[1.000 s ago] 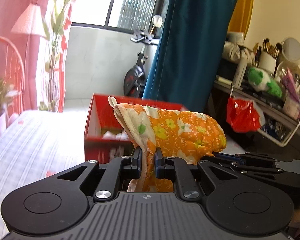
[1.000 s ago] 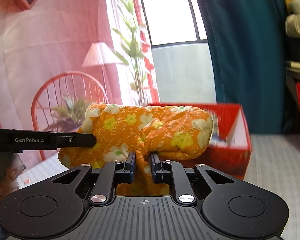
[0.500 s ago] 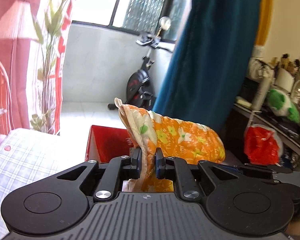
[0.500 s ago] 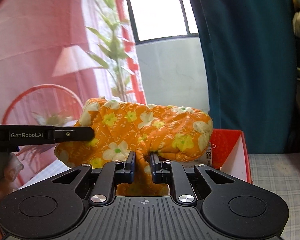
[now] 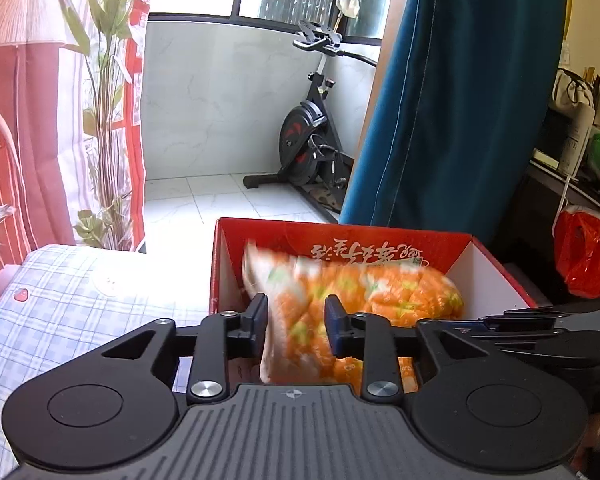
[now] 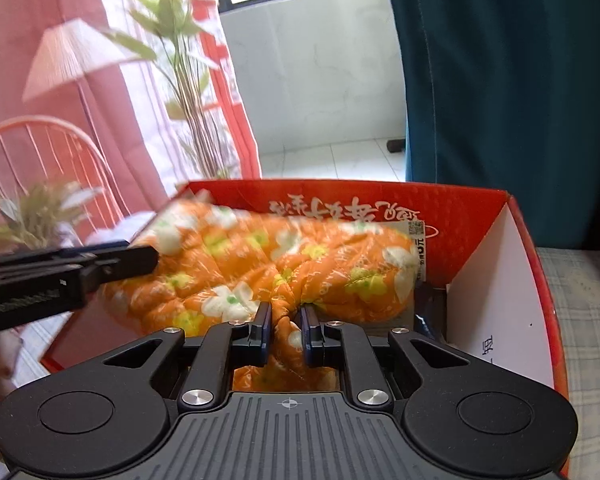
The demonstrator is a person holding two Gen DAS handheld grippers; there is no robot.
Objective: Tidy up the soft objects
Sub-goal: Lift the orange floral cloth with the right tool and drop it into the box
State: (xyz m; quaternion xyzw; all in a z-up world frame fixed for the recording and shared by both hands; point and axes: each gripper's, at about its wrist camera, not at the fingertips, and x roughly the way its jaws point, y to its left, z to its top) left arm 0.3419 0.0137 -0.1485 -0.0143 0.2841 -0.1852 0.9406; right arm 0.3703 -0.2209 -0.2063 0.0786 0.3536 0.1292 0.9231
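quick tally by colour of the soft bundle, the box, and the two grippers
orange: 1, floral quilt
red: 1, cardboard box
black: 2, left gripper, right gripper
total: 4

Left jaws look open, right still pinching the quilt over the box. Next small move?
Probably open the right gripper. Its jaws pinch a fold of the orange quilt, which already sits inside the red box. The left gripper has spread, fabric loose between its jaws, so only the right one holds it.
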